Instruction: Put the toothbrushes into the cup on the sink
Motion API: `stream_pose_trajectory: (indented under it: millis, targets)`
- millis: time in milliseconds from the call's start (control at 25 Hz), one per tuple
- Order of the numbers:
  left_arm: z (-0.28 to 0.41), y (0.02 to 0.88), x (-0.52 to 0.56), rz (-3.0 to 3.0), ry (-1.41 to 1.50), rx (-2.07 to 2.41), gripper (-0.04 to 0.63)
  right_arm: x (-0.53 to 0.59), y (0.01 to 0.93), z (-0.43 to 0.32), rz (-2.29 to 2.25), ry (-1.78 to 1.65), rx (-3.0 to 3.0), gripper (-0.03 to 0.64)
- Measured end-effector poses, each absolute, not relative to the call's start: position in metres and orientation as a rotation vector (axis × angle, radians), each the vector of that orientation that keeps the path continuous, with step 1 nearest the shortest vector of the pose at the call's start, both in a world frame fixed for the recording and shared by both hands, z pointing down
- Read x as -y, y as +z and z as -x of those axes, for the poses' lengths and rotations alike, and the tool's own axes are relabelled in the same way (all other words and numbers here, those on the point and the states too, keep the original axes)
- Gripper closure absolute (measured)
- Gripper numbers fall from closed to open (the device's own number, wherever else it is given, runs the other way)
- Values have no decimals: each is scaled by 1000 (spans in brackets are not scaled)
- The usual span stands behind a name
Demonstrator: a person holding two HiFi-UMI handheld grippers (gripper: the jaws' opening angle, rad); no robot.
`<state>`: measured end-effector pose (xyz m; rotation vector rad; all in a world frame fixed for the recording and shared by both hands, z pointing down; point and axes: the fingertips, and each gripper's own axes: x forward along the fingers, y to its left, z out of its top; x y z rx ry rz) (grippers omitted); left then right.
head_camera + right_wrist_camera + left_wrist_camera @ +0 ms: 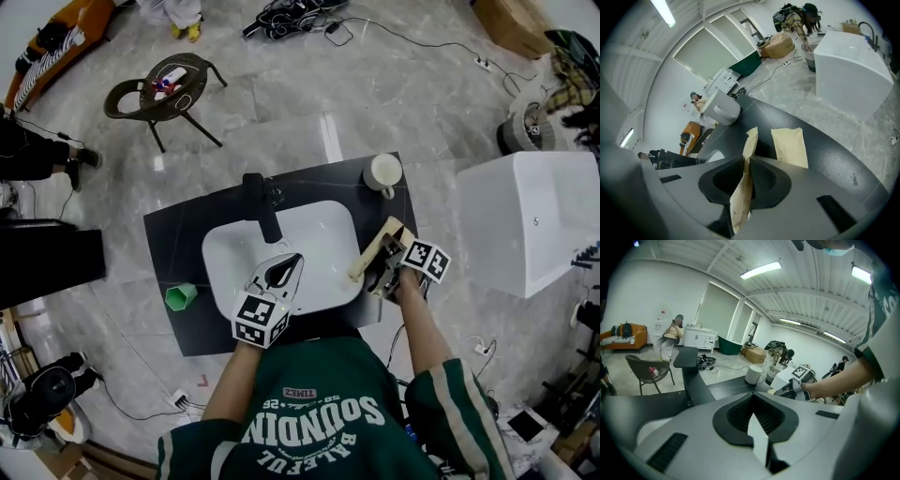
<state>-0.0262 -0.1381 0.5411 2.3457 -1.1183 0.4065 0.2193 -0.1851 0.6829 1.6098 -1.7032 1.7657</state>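
Your bare left forearm (pixel 232 373) reaches forward and holds the grey, black-padded left gripper (pixel 281 270) tilted gently downward, with its jaws drawn together at the tips. Your bare right forearm (pixel 424 330) stretches out on the right side. The wrist is bent so that the matching grey right gripper (pixel 747 158) points steeply down, its jaws pinched on a tan paper packet (pixel 743 197) standing edge-on between them.

On my green shirt (pixel 323 412), just on the near side of the sink (pixel 323 234), white print stands upside down in the head view: large "SOUNDIN", smaller "BALEFUL" beside it, and a small red tag, perhaps "TIMES".
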Motion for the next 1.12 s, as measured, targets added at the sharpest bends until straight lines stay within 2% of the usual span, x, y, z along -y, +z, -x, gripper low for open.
stream_pose_trajectory:
  millis: [840,1120]
  targets:
    - [17,531,125,-2370,392,1126,586,176,644,-176,-1461,1780,1953,558]
    - [13,530,126,-2373,385,1137,586,181,619,-147,-1337,1570,2130,558]
